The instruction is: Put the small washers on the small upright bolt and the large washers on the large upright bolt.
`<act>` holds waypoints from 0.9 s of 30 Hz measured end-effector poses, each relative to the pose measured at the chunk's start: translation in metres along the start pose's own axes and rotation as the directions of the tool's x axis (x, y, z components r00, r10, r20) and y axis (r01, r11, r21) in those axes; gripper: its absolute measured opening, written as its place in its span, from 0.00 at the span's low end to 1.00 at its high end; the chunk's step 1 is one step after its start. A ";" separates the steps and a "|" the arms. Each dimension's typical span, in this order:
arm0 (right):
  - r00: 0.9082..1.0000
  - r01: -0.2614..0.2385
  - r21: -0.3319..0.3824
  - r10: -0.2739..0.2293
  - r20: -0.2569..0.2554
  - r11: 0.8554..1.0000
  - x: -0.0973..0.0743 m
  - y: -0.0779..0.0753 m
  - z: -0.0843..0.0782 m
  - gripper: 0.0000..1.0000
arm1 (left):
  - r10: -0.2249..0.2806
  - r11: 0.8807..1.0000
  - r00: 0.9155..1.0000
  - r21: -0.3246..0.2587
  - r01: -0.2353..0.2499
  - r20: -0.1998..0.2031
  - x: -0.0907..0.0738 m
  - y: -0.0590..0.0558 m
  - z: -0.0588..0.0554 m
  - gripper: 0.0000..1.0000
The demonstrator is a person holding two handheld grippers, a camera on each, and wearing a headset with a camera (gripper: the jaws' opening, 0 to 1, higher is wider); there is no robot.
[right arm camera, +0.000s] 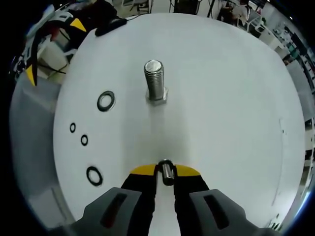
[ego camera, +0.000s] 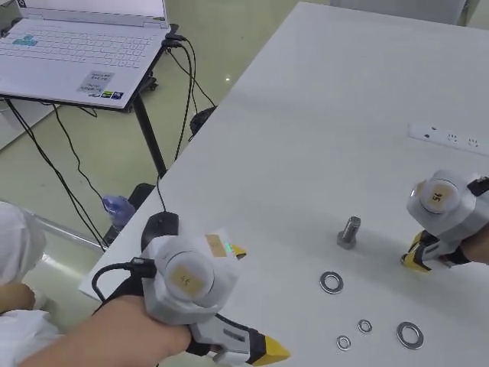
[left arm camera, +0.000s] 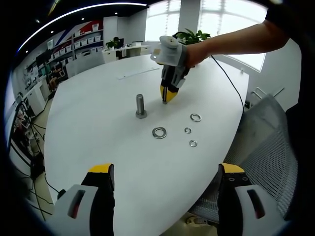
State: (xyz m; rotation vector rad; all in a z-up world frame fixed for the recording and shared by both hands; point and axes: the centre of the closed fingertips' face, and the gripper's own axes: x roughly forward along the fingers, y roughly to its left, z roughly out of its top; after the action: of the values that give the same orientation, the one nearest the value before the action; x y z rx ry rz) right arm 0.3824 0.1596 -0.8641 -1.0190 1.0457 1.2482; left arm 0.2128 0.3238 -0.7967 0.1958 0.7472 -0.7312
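The large bolt (ego camera: pixel 349 232) (left arm camera: pixel 141 106) (right arm camera: pixel 155 81) stands upright on the white table (ego camera: pixel 321 138). My right gripper (ego camera: pixel 416 260) (right arm camera: pixel 166 173) is shut on the small bolt (right arm camera: pixel 166 167), holding it down at the tabletop just right of the large bolt; it appears in the left gripper view as the right gripper (left arm camera: pixel 167 94). Two large washers (ego camera: pixel 331 282) (ego camera: pixel 410 334) and two small washers (ego camera: pixel 365 326) (ego camera: pixel 344 342) lie flat in front of the large bolt. My left gripper (ego camera: pixel 256 301) (left arm camera: pixel 165 177) is open and holds nothing, near the table's front-left edge.
A laptop (ego camera: pixel 76 46) sits on a stand beyond the table's left edge, with cables hanging below. A white power strip (ego camera: pixel 451 138) lies at the far right. A black object (ego camera: pixel 159 225) rests by the left edge. A mesh chair (left arm camera: pixel 268 128) stands beside the table.
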 end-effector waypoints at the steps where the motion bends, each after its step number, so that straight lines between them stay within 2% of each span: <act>1: 1.000 0.001 -0.005 -0.001 0.000 1.000 0.000 0.000 0.000 0.13 | 0.001 1.000 1.000 0.000 -0.001 -0.001 0.000 0.000 0.000 0.87; 5: 1.000 0.001 -0.007 -0.001 0.000 1.000 0.000 -0.001 0.001 0.14 | 0.001 1.000 1.000 0.003 -0.001 -0.001 -0.001 0.000 0.001 0.86; 9: 1.000 0.012 -0.015 -0.012 0.010 1.000 -0.002 -0.003 0.003 0.19 | 0.001 1.000 1.000 0.003 -0.001 -0.003 -0.001 0.000 0.001 0.86; 20: 0.999 -0.012 -0.007 0.012 0.033 1.000 -0.012 -0.004 0.005 0.26 | -0.003 1.000 1.000 0.012 0.003 -0.008 0.000 -0.004 0.001 0.86; 27: 0.999 -0.011 -0.056 0.013 0.051 0.998 -0.024 0.003 0.015 0.28 | 0.002 1.000 1.000 0.019 -0.001 -0.001 -0.003 -0.005 0.005 0.86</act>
State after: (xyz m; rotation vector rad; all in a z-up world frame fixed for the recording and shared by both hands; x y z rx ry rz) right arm 0.3793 0.1689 -0.8376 -1.0190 0.9840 1.3127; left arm 0.2110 0.3201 -0.7901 0.2139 0.7417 -0.7369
